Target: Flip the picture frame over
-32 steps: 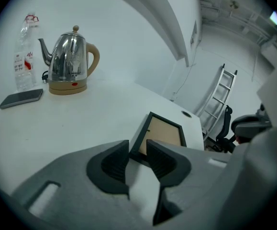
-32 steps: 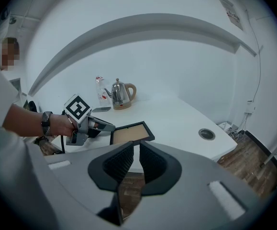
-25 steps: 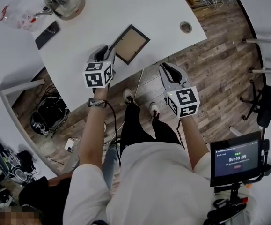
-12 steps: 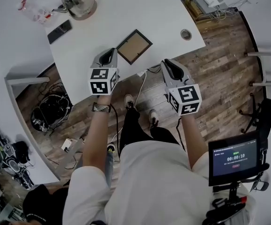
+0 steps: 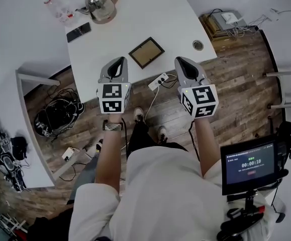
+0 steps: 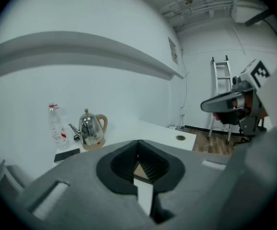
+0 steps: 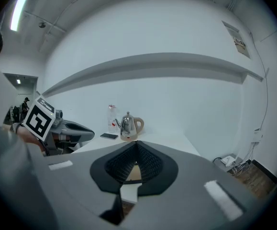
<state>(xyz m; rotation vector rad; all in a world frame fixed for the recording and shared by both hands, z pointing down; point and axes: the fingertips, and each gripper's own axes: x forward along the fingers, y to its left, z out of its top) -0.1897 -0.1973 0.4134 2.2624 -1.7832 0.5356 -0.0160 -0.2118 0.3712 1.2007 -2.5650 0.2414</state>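
both tools shut and empty; frame flat on the table ahead of them

left gripper: jaws together, nothing between them, held off the near edge of the white table. picture frame: lies flat on the table, just beyond the two tool tips and between them, touching neither; a brown panel in a dark border faces up, and which face this is cannot be told. right gripper: jaws together, empty, level with the left tool, over the floor. judgement: no grip or contact now. if the brown panel is the backing, the flip looks complete; if it is the front, the whole turn is not yet done.
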